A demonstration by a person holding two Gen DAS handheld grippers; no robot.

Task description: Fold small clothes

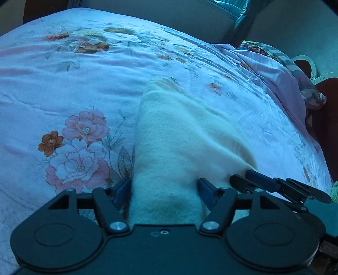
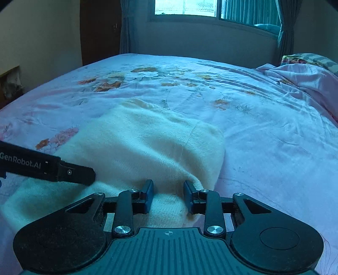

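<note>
1. Cream garment [image 2: 135, 143], soft and fuzzy, lies folded into a thick bundle on the bed [image 2: 264, 131], near its front edge.
2. Left tool [image 1: 165, 186] has its blue fingers spread wide on both sides of the bundle's near end; the pads do not seem to press it, so it is released.
3. Right tool [image 2: 168, 195] has its fingers apart, with a fold of the cloth between them; whether they pinch it I cannot tell.
4. Near edge of the garment is hidden under both tool bodies.
5. Around it: floral sheet [image 1: 84, 131], crumpled pink bedding [image 2: 306, 80], curtains and a window [image 2: 186, 7] behind.
</note>
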